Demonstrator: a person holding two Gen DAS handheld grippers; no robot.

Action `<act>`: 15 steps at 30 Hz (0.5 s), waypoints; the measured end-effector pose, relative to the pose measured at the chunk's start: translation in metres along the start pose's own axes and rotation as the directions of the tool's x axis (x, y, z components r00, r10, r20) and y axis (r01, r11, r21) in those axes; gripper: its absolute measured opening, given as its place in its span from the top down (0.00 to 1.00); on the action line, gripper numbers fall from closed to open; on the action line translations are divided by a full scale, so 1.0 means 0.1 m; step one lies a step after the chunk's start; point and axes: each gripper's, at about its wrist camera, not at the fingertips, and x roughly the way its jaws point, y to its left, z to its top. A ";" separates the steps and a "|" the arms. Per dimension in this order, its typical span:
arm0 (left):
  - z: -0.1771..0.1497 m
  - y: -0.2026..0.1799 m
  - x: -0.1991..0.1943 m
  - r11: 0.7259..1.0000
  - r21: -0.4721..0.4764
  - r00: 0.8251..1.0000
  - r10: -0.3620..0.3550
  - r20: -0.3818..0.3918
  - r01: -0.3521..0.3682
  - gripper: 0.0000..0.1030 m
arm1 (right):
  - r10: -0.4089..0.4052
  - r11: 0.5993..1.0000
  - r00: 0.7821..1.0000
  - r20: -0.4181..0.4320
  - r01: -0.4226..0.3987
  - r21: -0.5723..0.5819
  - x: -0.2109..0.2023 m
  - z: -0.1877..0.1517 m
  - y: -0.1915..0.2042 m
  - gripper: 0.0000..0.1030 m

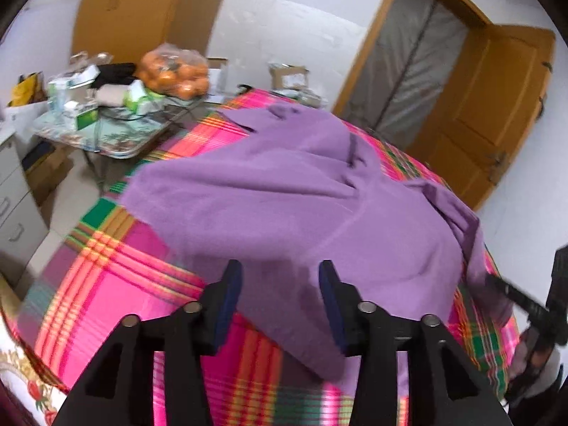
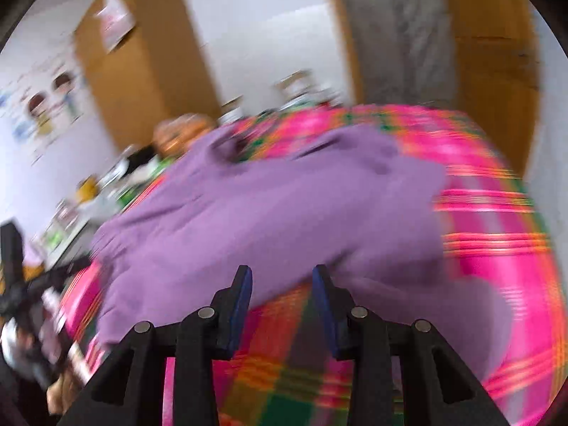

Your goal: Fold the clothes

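A purple garment (image 1: 284, 195) lies spread and rumpled over a bed covered with a pink, green and orange plaid sheet (image 1: 117, 277). My left gripper (image 1: 280, 269) hovers over the garment's near part, open, with nothing pinched between its blue pads. In the blurred right wrist view the same garment (image 2: 284, 206) fills the middle of the plaid sheet (image 2: 497, 220). My right gripper (image 2: 283, 273) is open above the garment's near edge, where plaid cloth shows between its fingers. No cloth is held by either gripper.
Left of the bed stands a cluttered side table (image 1: 117, 142) with a bag of oranges (image 1: 174, 71) and boxes. A grey drawer cabinet (image 1: 14, 206) is at the far left. A wooden door (image 1: 490, 106) stands open at the right.
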 end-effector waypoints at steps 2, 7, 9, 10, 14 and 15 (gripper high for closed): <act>0.06 0.17 0.01 0.999 -0.029 0.999 0.035 0.004 -0.035 0.53 | 0.027 1.000 1.000 0.004 -0.027 -0.006 0.03 0.00 0.06 0.64; 0.27 0.58 0.10 0.991 -0.094 0.995 0.093 0.019 -0.091 0.53 | 0.069 0.997 0.997 0.036 -0.067 -0.044 -0.09 0.00 0.16 0.64; 0.39 0.74 0.20 0.985 -0.125 0.993 0.120 0.018 -0.117 0.52 | 0.096 0.993 0.995 0.024 -0.094 -0.069 -0.10 -0.01 0.24 0.64; 0.43 0.81 0.25 0.982 -0.137 0.991 0.130 0.016 -0.127 0.52 | 0.108 0.992 0.994 0.015 -0.107 -0.072 -0.10 -0.02 0.27 0.64; 0.58 0.97 0.48 0.980 -0.158 0.993 0.118 -0.017 -0.119 0.52 | 0.130 0.989 0.991 -0.020 -0.132 -0.072 0.02 -0.02 0.36 0.64; 0.60 0.99 0.54 0.981 -0.152 0.993 0.114 -0.028 -0.117 0.52 | 0.131 0.989 0.991 -0.024 -0.132 -0.072 0.04 -0.01 0.37 0.64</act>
